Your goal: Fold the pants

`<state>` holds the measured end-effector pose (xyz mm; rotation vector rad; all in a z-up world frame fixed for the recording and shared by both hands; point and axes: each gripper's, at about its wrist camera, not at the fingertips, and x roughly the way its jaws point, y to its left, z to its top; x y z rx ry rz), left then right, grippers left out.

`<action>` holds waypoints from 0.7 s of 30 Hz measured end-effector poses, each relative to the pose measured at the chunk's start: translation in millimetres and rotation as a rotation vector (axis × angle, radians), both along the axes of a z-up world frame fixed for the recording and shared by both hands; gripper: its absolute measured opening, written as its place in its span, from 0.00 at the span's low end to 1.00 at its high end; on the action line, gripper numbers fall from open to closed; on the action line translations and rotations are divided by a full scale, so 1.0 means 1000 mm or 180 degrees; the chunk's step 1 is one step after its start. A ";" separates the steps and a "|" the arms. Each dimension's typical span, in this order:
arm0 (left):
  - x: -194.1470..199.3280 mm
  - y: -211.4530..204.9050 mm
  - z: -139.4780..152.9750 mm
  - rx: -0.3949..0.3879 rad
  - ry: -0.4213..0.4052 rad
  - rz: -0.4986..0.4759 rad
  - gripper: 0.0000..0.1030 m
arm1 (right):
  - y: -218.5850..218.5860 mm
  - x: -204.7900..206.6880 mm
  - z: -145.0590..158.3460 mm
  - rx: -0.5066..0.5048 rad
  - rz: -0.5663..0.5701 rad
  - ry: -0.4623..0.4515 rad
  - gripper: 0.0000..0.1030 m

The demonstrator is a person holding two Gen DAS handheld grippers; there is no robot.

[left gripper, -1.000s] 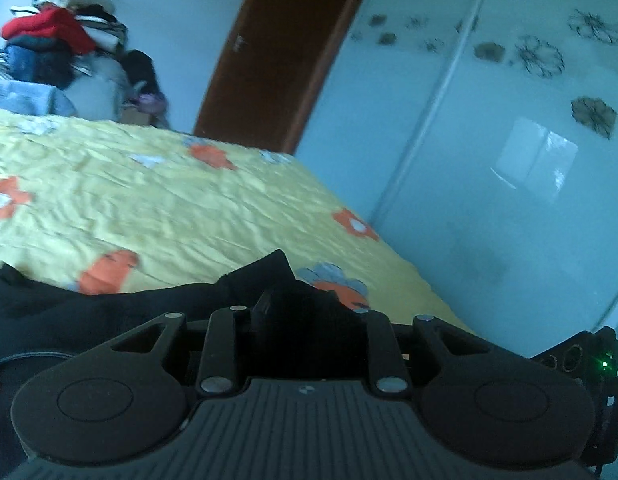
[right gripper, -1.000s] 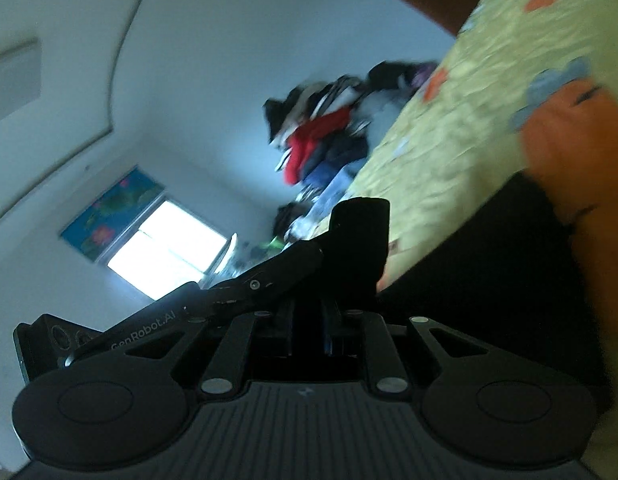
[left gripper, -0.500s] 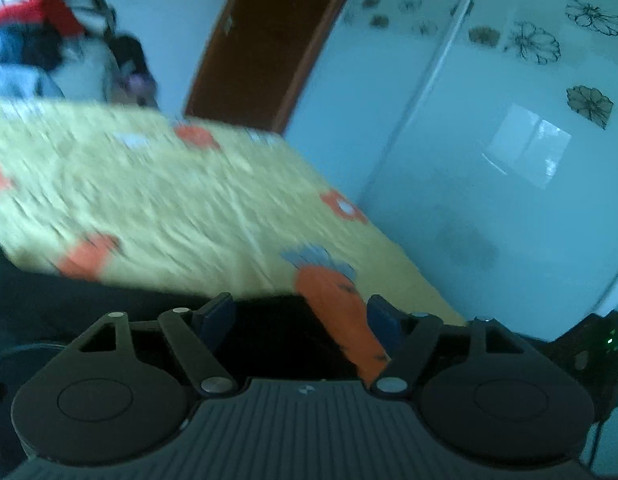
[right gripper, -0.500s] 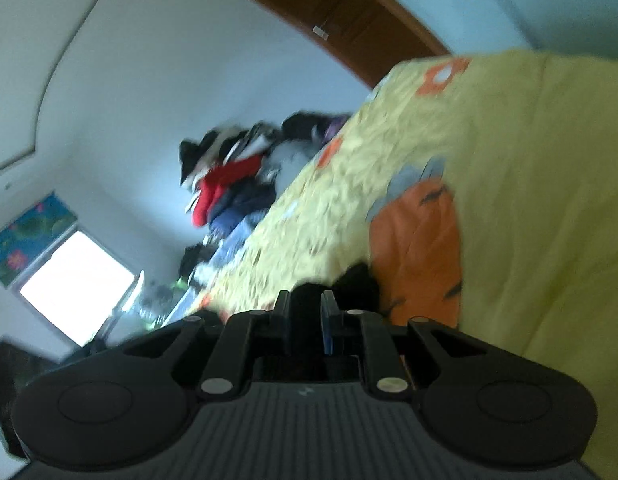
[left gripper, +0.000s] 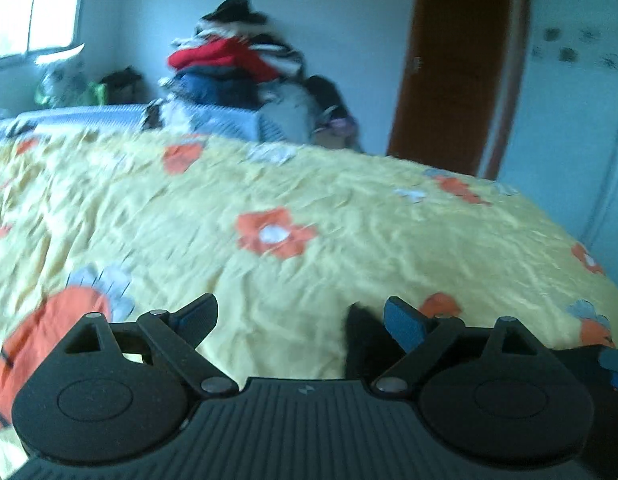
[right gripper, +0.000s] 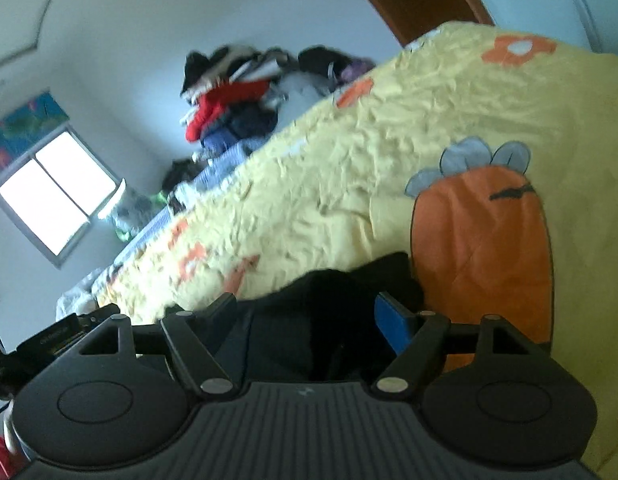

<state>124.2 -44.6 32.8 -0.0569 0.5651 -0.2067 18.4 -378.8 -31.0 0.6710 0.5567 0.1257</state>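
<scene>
The black pants (right gripper: 329,312) lie bunched on the yellow flowered bedspread (right gripper: 389,160) right in front of my right gripper (right gripper: 309,312). Its jaws are opening, with the dark cloth lying between the fingers and the blue pad (right gripper: 393,326) off the fabric. My left gripper (left gripper: 301,318) is also opening wide over bare bedspread (left gripper: 309,208). Only a corner of the pants (left gripper: 359,336) shows, just inside its right finger (left gripper: 403,326). Nothing is pressed between the left pads. The body of the left gripper (right gripper: 49,340) shows at the left edge of the right wrist view.
A heap of mixed clothes (left gripper: 233,68) is stacked beyond the far edge of the bed. A brown door (left gripper: 457,64) and a pale wardrobe front (left gripper: 569,120) stand on the right. A bright window (right gripper: 53,196) is on the left wall.
Both grippers were shut on black cloth and have opened, letting it drop onto the bed. The left view has swung left from the wardrobe to the clothes heap; the right view has rolled more level.
</scene>
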 end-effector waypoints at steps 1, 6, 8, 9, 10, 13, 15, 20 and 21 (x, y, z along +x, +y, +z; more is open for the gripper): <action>0.002 0.002 -0.005 -0.0017 0.0035 0.0001 0.89 | 0.004 0.000 0.000 -0.0012 0.0095 -0.0030 0.63; 0.001 -0.009 -0.019 -0.0052 0.0115 -0.0284 0.89 | 0.013 0.001 0.003 -0.0171 0.0153 -0.0063 0.14; -0.004 -0.015 -0.020 0.0028 0.0064 -0.0355 0.89 | 0.008 -0.002 0.010 -0.0213 0.0062 -0.0112 0.11; -0.006 -0.018 -0.022 0.0072 0.0034 -0.0360 0.89 | 0.006 -0.003 0.013 -0.0252 0.0028 -0.0137 0.10; -0.007 -0.019 -0.023 0.0105 0.0007 -0.0359 0.89 | 0.003 -0.003 0.017 -0.0296 -0.0011 -0.0147 0.10; -0.008 -0.020 -0.024 0.0111 -0.0012 -0.0355 0.90 | -0.003 -0.003 0.022 -0.0371 -0.0065 -0.0151 0.09; -0.008 -0.019 -0.023 0.0082 0.0011 -0.0350 0.89 | -0.004 -0.001 0.025 -0.0541 -0.0130 -0.0127 0.09; -0.011 -0.021 -0.017 0.0067 -0.0070 -0.0423 0.89 | -0.022 0.001 0.026 -0.0786 -0.0380 0.0045 0.06; -0.011 -0.022 -0.016 0.0060 -0.0093 -0.0457 0.90 | -0.021 -0.002 0.027 -0.0821 -0.0420 0.0051 0.06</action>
